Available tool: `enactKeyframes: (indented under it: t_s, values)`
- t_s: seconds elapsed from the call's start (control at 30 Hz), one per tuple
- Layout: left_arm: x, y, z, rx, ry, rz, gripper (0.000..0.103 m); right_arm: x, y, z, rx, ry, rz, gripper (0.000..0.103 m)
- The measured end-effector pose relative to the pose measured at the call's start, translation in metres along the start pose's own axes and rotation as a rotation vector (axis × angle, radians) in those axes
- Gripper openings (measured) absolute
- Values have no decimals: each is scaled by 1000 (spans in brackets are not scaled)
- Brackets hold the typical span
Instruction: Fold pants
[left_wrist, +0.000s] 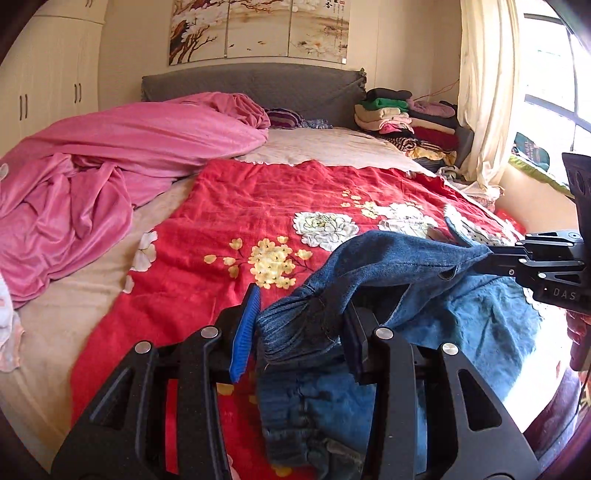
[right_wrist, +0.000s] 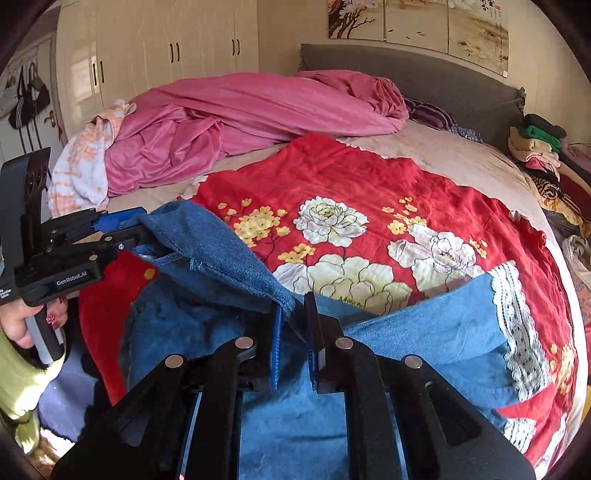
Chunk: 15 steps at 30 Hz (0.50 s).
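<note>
Blue denim pants with white lace hems lie on the red flowered bed cover, one edge lifted between both grippers. My left gripper is shut on the gathered elastic waistband, which bulges between its blue pads. My right gripper is shut on a thin denim fold. In the left wrist view, the right gripper pinches the raised edge at the far right. In the right wrist view, the left gripper holds the other end, gripped by a hand in a yellow-green sleeve.
A crumpled pink blanket fills the bed's left side. Stacked folded clothes sit by the grey headboard at the right. White wardrobes line the left wall, and a curtain and window stand on the right.
</note>
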<state>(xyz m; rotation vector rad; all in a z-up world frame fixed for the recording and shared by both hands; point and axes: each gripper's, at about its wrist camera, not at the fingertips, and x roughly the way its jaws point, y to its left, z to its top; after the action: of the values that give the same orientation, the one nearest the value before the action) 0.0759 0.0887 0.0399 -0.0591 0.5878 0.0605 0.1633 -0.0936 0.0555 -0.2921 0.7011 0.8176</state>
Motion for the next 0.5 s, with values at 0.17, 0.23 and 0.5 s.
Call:
enactKeyframes:
  t_s: [0.17, 0.23, 0.5]
  values:
    - [-17, -8, -27, 34, 43, -10, 34, -17, 16, -33, 24, 11, 21, 11]
    - [-22, -10, -38, 45, 68, -15, 34, -23, 24, -45, 24, 9, 16, 11]
    - [-29, -16, -75, 92, 164, 14, 35, -19, 56, -95, 41, 53, 18, 11]
